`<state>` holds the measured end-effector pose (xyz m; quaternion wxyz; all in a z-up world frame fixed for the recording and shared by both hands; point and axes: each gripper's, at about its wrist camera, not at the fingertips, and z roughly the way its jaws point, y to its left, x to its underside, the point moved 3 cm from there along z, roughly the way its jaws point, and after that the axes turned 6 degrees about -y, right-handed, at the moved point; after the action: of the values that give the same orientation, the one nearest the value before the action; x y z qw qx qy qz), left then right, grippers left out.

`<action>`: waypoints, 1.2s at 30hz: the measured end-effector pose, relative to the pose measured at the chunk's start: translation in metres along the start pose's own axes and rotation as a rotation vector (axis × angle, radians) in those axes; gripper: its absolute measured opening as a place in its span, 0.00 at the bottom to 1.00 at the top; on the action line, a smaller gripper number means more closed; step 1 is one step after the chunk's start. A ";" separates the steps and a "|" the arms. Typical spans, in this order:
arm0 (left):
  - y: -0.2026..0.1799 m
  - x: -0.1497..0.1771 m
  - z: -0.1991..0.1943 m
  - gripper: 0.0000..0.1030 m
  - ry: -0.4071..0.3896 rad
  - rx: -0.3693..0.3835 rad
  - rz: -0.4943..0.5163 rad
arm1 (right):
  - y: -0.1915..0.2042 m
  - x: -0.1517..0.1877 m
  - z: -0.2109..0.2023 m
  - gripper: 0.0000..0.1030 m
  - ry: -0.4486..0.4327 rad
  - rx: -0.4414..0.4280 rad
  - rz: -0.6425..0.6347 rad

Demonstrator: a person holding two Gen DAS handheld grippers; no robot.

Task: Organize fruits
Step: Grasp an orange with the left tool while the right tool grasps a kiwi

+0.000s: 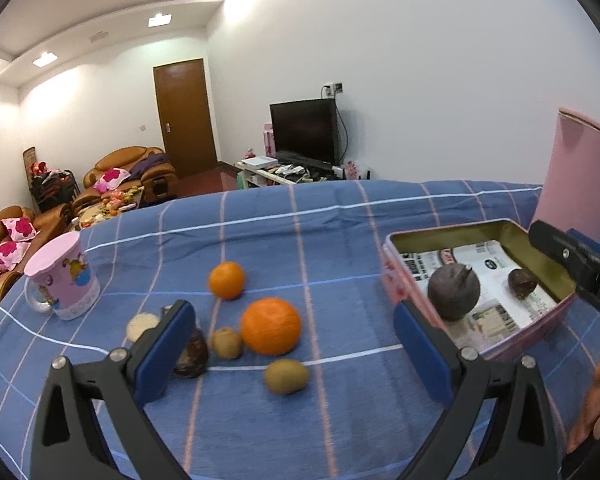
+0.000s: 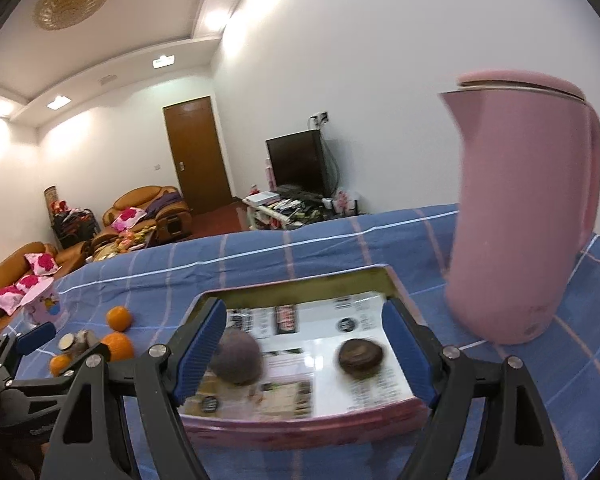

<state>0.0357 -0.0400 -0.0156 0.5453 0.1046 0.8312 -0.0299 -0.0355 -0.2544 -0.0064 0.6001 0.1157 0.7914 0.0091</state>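
A pink tin box (image 1: 392,276) lined with printed paper holds a large dark purple fruit (image 1: 453,292) and a small dark fruit (image 1: 521,283). On the blue checked cloth lie a large orange (image 1: 271,325), a small orange (image 1: 227,280), two kiwis (image 1: 287,376) (image 1: 227,343), a pale round fruit (image 1: 140,325) and a dark fruit (image 1: 192,354) partly behind my left finger. My left gripper (image 1: 296,340) is open and empty above the loose fruit. My right gripper (image 2: 306,344) is open and empty over the box (image 2: 300,428), around both dark fruits (image 2: 236,358) (image 2: 360,354).
A tall pink kettle (image 2: 520,216) stands right of the box. A pink cartoon mug (image 1: 62,276) stands at the cloth's left. The left gripper's body shows at the right wrist view's lower left (image 2: 32,364). Sofas, a door and a TV lie beyond.
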 end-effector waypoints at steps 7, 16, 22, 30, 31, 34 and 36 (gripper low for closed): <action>0.026 0.004 0.000 0.98 0.019 -0.024 -0.019 | 0.045 0.006 0.000 0.79 0.009 -0.054 -0.044; 0.093 0.004 0.003 0.98 0.038 -0.092 -0.062 | 0.095 0.018 0.001 0.79 0.041 -0.122 -0.116; 0.156 0.007 0.003 0.99 0.049 -0.182 -0.143 | 0.133 0.027 0.007 0.79 0.081 -0.176 -0.230; 0.201 0.014 0.006 0.98 0.084 -0.221 -0.243 | 0.181 0.052 0.037 0.66 0.275 -0.277 -0.295; 0.202 0.015 0.006 0.98 0.089 -0.217 -0.244 | 0.186 0.056 0.041 0.61 0.303 -0.282 -0.305; 0.201 0.017 0.006 0.98 0.106 -0.182 -0.236 | 0.192 0.066 0.054 0.58 0.378 -0.289 -0.295; 0.197 0.017 0.008 0.98 0.122 -0.152 -0.216 | 0.193 0.070 0.058 0.58 0.407 -0.293 -0.282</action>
<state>0.0769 0.1533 -0.0219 0.4936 -0.0252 0.8691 -0.0190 0.0356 -0.0604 -0.0594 0.4346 -0.0875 0.8942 0.0627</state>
